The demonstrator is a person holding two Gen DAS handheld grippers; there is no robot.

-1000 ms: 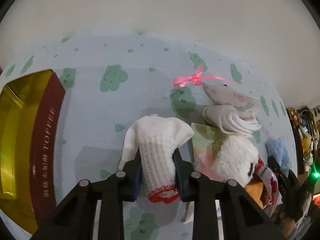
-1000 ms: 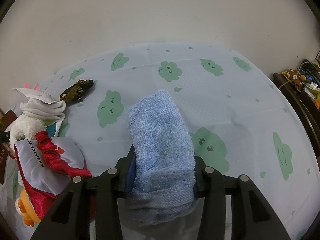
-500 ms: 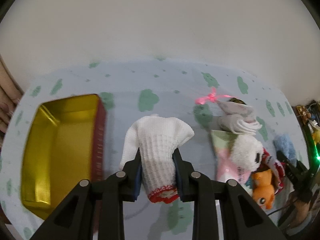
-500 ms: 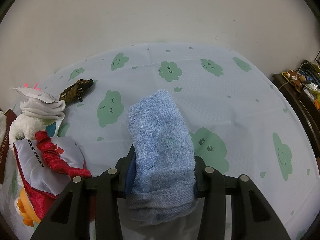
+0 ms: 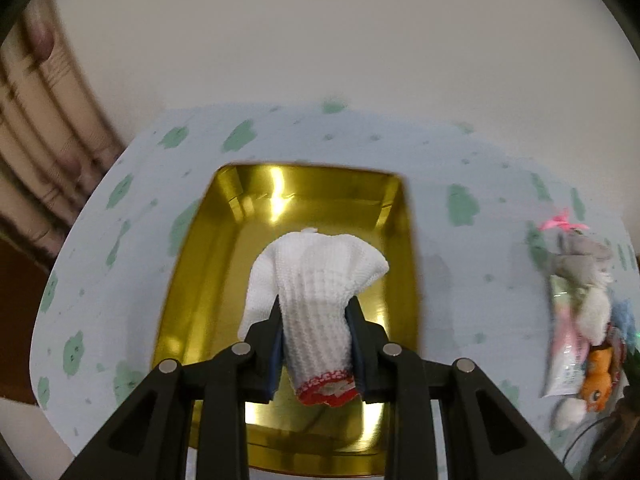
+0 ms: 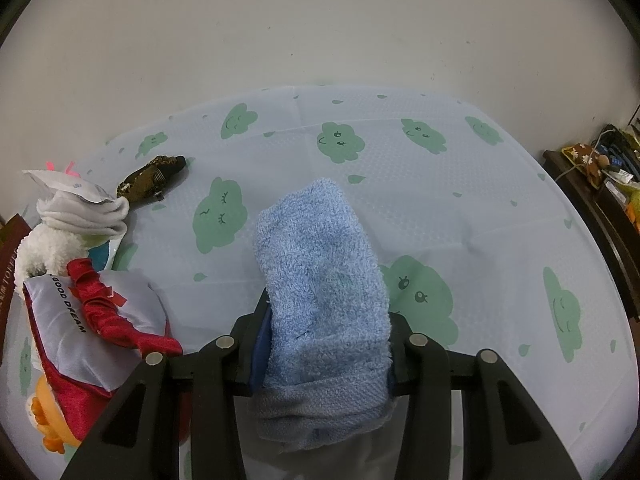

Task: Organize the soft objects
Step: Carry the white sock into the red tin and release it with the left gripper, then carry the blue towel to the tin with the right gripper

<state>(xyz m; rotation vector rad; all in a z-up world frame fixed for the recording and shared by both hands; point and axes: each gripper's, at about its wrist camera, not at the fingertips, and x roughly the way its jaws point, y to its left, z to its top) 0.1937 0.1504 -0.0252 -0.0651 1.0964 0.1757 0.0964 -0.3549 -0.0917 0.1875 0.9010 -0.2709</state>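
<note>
Step in hand, as you read it: delivery of the white knit sock (image 5: pixel 316 304) to the gold tin (image 5: pixel 200 280). Your left gripper (image 5: pixel 316 320) has its jaws drawn in against the sock's ribbed leg, red cuff hanging low at bottom centre of the left wrist view, toe fanned out above; the sock sits over the middle of the tin's open floor, and whether it touches the metal you cannot tell. The tin looks bare inside. Next move, likely: lower a little, spread the jaws, let the sock fall flat, then back straight out. Your right gripper (image 6: pixel 326 332) is closed on the folded blue towel (image 6: pixel 320 264), held over the cloud-print cloth (image 6: pixel 460 200) at centre frame; it probably follows the sock. Edges: the tin's dark rim (image 5: pixel 412 264) stands just right of the sock, the far wall in the upper middle; keep the fingers inside both. The cloth's border curves along the left of the left view, with a drop beyond it. Room: the right half of the right wrist view is open cloth. The pile at its left edge, the plush toys (image 6: pixel 52 248) and satin pouch (image 6: pixel 92 320), lies near the towel's path; a dark hair clip (image 6: pixel 154 178) sits upper left, well apart.
</note>
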